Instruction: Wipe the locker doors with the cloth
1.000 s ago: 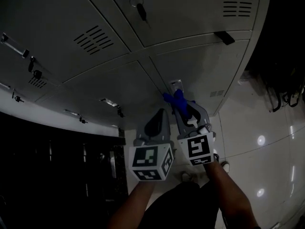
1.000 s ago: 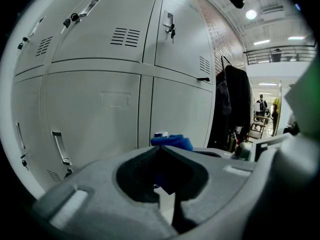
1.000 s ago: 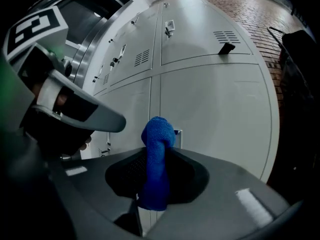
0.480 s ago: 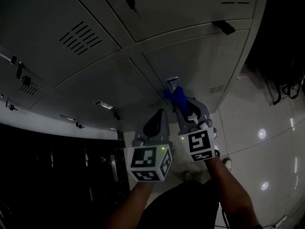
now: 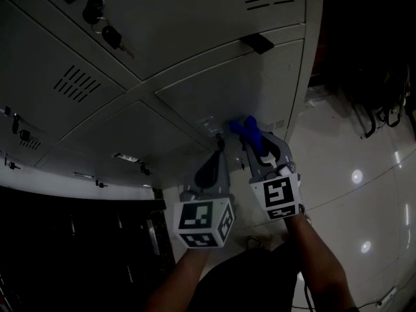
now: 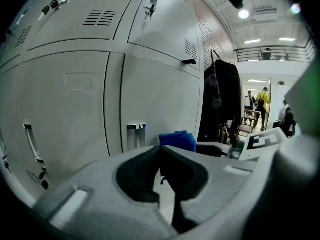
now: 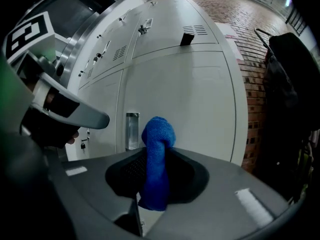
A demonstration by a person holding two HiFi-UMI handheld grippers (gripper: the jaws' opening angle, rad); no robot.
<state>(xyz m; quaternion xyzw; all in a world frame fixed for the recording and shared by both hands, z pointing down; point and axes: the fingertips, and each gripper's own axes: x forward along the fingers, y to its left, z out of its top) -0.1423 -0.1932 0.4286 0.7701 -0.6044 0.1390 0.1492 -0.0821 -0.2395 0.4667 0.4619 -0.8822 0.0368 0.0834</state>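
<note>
We pinch the blue cloth [image 7: 158, 134] in the fingers of the right gripper [image 5: 257, 147], its tip at the lower locker door [image 5: 253, 86] beside the handle [image 7: 132, 129] (contact unclear). The left gripper [image 6: 161, 156] has fingers pressed together, empty. No door shows wipe marks; progress looks early.

Glossy pale tile floor [image 5: 364, 200], 4 o'clock, head view, spot reflections. Brick wall [image 7: 240, 19], 1 o'clock, right gripper view. Dark hanging coats [image 6: 222, 94], 3 o'clock, left gripper view.
</note>
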